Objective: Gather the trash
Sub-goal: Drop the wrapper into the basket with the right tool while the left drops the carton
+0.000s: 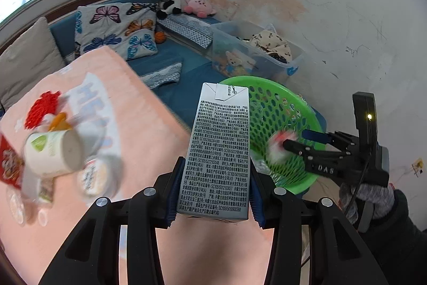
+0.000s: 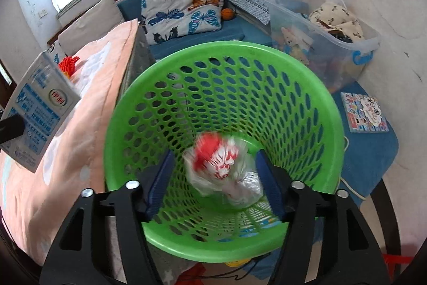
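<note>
- The left hand-held gripper (image 1: 213, 194), at the lower middle of the left wrist view, is clamping a grey milk carton (image 1: 217, 151) by its two narrow sides, with both blue pads pressed flat against it.
- The carton is standing upright in the grip, its folded top reaching toward the rim of the green basket (image 1: 291, 98) at the centre right of that view.
- The right hand-held gripper (image 2: 213, 180) is hanging over the basket mouth in the right wrist view, its jaws standing apart with nothing pressed between the pads.
- A crumpled red and white plastic wrapper (image 2: 218, 164) is showing blurred between those parted jaws, apparently loose and dropping into the basket; I cannot tell whether it has landed.
- More trash is lying on the pink cloth covering the table (image 1: 149, 124) at the left of the left wrist view: a tipped paper cup (image 1: 53, 154), a small round tub (image 1: 94, 175) and a red net (image 1: 42, 108).
- To do this step well, the carton probably needs carrying fully over the basket opening before the left jaws part, since it is tall and could catch the rim.
- The right hand-held gripper likely needs to clear the basket mouth first, so the two tools are not crowding each other.
</note>
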A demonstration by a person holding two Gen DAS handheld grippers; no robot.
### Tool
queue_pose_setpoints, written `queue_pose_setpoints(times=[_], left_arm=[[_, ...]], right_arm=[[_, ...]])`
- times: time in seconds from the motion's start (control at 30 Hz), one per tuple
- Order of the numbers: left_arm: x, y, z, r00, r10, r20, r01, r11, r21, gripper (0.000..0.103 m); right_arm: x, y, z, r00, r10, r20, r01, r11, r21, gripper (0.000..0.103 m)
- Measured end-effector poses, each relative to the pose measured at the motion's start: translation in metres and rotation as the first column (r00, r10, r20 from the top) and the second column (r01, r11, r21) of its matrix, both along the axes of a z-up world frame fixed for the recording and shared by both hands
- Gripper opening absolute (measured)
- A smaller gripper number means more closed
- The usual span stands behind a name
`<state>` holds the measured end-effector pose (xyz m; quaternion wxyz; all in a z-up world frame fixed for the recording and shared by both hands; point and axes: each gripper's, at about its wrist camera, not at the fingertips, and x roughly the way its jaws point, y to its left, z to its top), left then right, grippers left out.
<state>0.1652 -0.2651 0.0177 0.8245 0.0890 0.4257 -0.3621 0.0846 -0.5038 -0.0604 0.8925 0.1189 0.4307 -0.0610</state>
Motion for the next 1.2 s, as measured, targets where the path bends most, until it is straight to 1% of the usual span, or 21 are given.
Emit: queue_pose_setpoints(times=[0.27, 0.5, 0.77, 0.83, 0.9, 0.93, 1.07, 1.2], left_arm=[[0.004, -0.05, -0.013, 0.999, -0.04, -0.036, 0.041, 0.999, 0.026, 0.043], [0.006, -0.082, -0.028, 0.996, -0.058, -0.072, 0.061, 0.997, 0.042, 0.043], [0.009, -0.111, -0.041, 0.993, -0.064, -0.104, 0.069, 0.996, 0.05, 0.043], [0.008, -0.113, -0.041, 0.992, -0.067, -0.103, 0.072, 0.996, 0.047, 0.044], [0.007, -0.115, -0.041, 0.992, -0.07, -0.107, 0.075, 0.997, 0.036, 0.053], [0.007, -0.114, -0.04, 0.992, -0.069, -0.102, 0.073, 0.997, 0.038, 0.054], [0.001, -0.101, -0.033, 0.994, -0.062, -0.093, 0.064, 0.998, 0.021, 0.054], [-0.004, -0.076, -0.023, 0.997, -0.034, -0.064, 0.035, 0.999, 0.009, 0.054]], right_arm=[[-0.02, -0.015, 0.01, 0.999, -0.03, 0.036, 0.029, 0.999, 0.013, 0.069], [-0.032, -0.022, 0.017, 0.997, -0.046, 0.058, 0.045, 0.999, 0.019, 0.069], [-0.042, -0.03, 0.019, 0.995, -0.07, 0.066, 0.067, 0.997, 0.036, 0.069], [-0.044, -0.032, 0.019, 0.995, -0.076, 0.067, 0.074, 0.996, 0.039, 0.069], [-0.046, -0.031, 0.019, 0.995, -0.078, 0.067, 0.075, 0.996, 0.043, 0.069], [-0.048, -0.031, 0.02, 0.995, -0.078, 0.068, 0.075, 0.996, 0.043, 0.069], [-0.051, -0.025, 0.024, 0.994, -0.068, 0.08, 0.064, 0.997, 0.044, 0.069], [-0.051, -0.014, 0.032, 0.994, -0.039, 0.097, 0.036, 0.999, 0.04, 0.069]])
